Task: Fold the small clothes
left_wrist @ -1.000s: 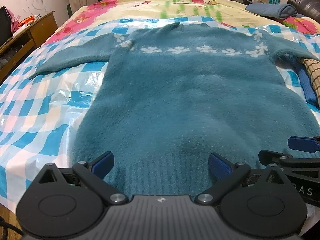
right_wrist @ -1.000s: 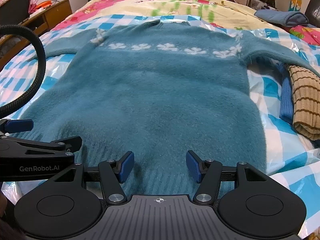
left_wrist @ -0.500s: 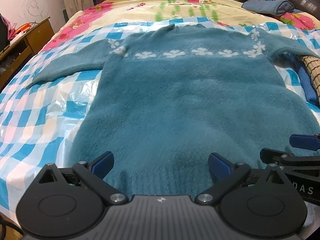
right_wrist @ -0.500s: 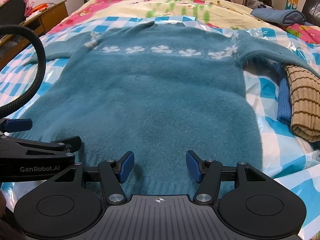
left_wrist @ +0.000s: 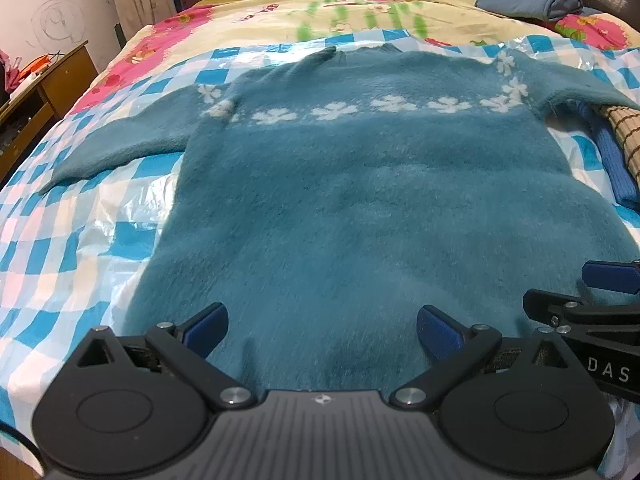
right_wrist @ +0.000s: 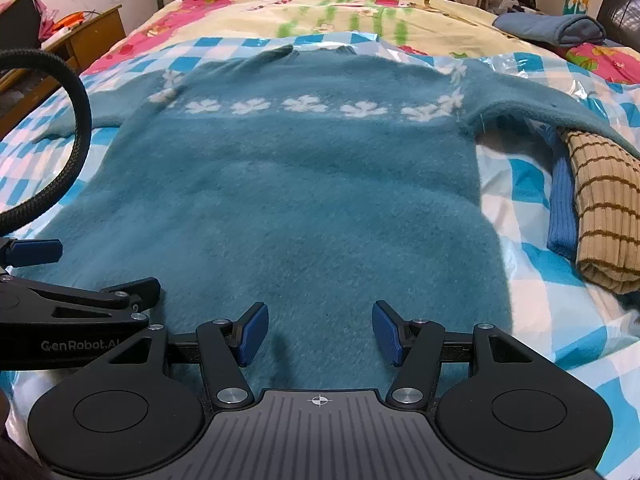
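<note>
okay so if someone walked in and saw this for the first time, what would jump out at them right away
The fuzzy teal knitted sweater with a band of white flowers would catch the eye first, spread flat with sleeves out across the blue-and-white checked plastic sheet on the bed. Next, the two open claws hovering over its hem: the left claw and right claw. A folded tan sweater with brown stripes lies at the right, under the sweater's sleeve.

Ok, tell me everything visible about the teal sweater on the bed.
The teal sweater looks fuzzy and thick, with a band of white flowers across the chest and up the shoulders. It lies spread flat, unfolded, on a blue-and-white checked plastic sheet, hem toward the cameras, neck away. One sleeve stretches out over the sheet; the other drapes over folded knitwear. Both grippers hover open near the hem.
</note>
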Action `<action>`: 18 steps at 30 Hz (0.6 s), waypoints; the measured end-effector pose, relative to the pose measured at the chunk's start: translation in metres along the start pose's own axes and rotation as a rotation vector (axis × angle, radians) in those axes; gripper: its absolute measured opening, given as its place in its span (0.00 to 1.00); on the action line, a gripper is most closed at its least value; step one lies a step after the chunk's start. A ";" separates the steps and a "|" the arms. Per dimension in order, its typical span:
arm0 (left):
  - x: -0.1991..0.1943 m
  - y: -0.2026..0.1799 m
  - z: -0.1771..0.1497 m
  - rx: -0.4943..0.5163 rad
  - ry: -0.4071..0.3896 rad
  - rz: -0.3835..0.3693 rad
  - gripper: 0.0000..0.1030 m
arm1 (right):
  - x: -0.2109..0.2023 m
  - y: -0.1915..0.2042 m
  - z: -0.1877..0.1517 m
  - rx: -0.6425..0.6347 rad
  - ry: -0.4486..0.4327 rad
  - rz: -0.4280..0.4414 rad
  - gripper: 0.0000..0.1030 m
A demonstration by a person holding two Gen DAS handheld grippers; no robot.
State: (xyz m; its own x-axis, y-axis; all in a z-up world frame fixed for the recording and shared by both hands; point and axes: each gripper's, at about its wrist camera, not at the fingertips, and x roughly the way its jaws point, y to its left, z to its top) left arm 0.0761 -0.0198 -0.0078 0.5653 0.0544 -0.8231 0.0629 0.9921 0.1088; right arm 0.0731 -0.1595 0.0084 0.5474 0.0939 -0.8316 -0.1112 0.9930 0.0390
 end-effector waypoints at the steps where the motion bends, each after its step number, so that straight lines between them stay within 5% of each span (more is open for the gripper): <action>1: 0.001 -0.001 0.002 0.004 0.000 0.000 1.00 | 0.001 -0.002 0.001 0.003 0.000 -0.001 0.56; 18: 0.028 -0.028 0.034 0.072 0.020 0.004 1.00 | 0.017 -0.040 0.029 0.057 -0.017 -0.027 0.56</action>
State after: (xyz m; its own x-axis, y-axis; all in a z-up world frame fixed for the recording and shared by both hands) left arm 0.1184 -0.0498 -0.0145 0.5488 0.0614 -0.8337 0.1202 0.9811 0.1514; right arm 0.1107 -0.1956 0.0085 0.5640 0.0675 -0.8230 -0.0489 0.9976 0.0483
